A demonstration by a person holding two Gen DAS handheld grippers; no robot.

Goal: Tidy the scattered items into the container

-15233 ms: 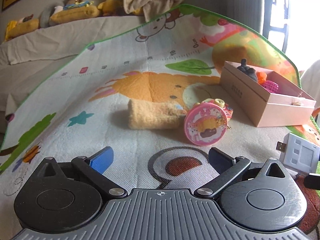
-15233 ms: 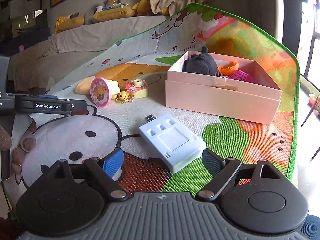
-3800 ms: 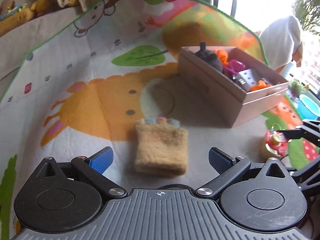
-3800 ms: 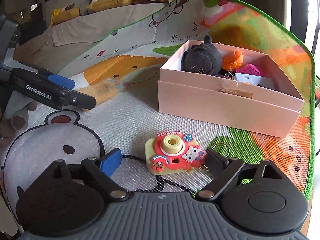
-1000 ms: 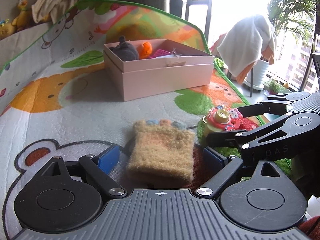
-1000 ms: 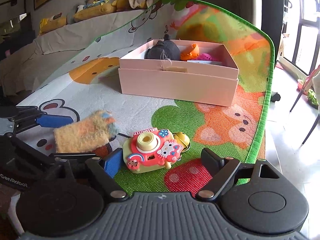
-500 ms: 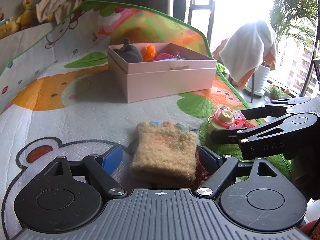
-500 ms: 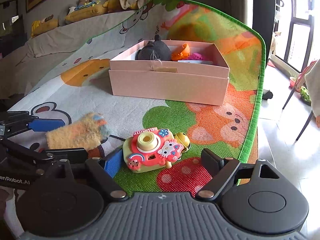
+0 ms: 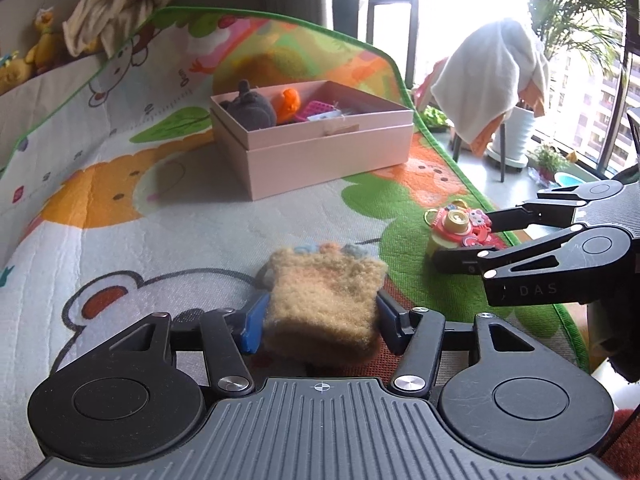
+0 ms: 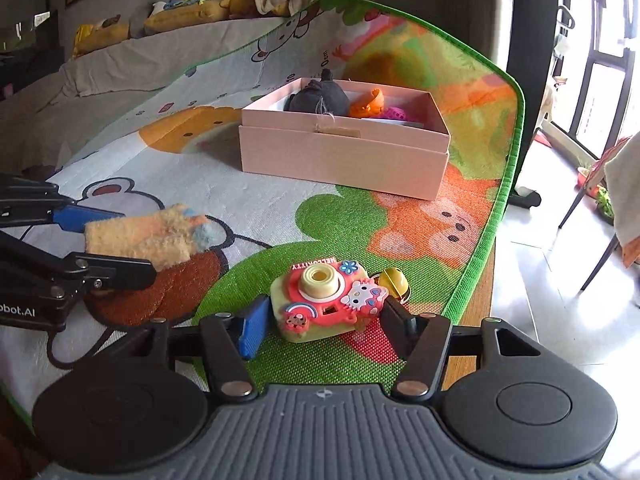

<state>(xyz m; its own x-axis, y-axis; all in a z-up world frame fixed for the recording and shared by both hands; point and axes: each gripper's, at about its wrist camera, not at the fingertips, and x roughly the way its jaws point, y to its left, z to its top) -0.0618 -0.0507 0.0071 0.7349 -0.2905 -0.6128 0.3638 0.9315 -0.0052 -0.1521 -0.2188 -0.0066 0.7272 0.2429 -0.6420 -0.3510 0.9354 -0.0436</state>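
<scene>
Now left gripper (image 9: 320,316) has closed on the fuzzy pouch (image 9: 324,296); right gripper (image 10: 322,324) apparently pinches the toy camera (image 10: 326,298).

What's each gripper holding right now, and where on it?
Left gripper clamps the fuzzy pouch across its near end. Right gripper clamps the toy camera by its two sides.

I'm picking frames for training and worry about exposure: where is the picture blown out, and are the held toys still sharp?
Left wrist view: the window is blown out white, yet the fuzzy pouch in the left tool is sharp. Right wrist view: only mild glare on the floor; the toy camera in the right tool is crisp.
</scene>
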